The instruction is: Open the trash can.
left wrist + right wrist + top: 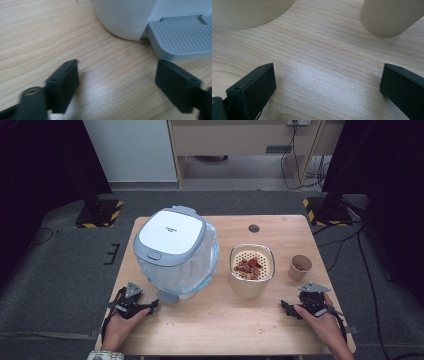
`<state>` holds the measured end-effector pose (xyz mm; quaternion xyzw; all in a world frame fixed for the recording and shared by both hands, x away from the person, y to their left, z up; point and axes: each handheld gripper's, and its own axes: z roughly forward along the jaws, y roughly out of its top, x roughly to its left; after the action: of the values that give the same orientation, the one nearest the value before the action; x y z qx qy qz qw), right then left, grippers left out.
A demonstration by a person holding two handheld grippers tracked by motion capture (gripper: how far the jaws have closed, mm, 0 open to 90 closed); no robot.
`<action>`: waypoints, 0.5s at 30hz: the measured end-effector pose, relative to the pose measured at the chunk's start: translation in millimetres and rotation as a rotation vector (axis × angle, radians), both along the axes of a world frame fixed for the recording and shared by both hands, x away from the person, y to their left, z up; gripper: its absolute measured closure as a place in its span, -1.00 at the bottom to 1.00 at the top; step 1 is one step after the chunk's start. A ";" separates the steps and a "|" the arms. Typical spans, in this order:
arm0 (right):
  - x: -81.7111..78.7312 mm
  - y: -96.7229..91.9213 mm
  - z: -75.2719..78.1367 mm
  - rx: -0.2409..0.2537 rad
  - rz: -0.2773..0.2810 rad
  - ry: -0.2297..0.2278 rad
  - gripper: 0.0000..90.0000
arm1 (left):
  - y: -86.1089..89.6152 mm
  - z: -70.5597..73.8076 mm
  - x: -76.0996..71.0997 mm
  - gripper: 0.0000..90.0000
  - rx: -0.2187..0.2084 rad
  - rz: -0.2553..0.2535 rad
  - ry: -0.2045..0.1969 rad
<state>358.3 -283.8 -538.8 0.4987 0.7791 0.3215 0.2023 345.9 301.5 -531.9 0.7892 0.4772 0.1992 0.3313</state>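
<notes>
Pedal bin [175,252], white-bodied with a grey-blue lid and a clear plastic liner bunched around its rim, stands upright on the left half of the wooden bench [210,320], its long axis vertical. Its grey foot pedal [180,38] juts out low toward the person, just ahead of the left gripper [129,301], whose fingers [63,83] are spread wide with nothing between them. I judge the bin light and stiff but bulky, its smooth shell slippery for small pads; the ribbed pedal or the lid's front latch look like the surest places to press or take hold. To its right sits a cream strainer tub [252,270] holding reddish-brown bits, and beyond it a small paper cup [300,267]. The right gripper [311,304] rests near the bench's front edge, fingers likewise wide apart and empty.
</notes>
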 end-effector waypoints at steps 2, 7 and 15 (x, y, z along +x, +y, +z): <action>0.0 0.1 0.0 0.001 -0.001 0.000 -0.98 | 2.6 3.0 -0.6 -0.38 -0.014 0.017 0.016; 0.0 0.1 0.0 0.001 0.000 -0.001 -0.98 | 5.3 10.0 -3.1 0.03 -0.029 0.020 0.033; -0.1 0.0 -0.1 0.000 0.002 -0.002 -0.98 | -1.8 28.1 -9.7 0.55 -0.027 -0.018 -0.023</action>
<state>358.2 -283.8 -538.9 0.4977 0.7793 0.3222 0.2027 336.2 299.7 -503.7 0.7865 0.4690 0.1987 0.3493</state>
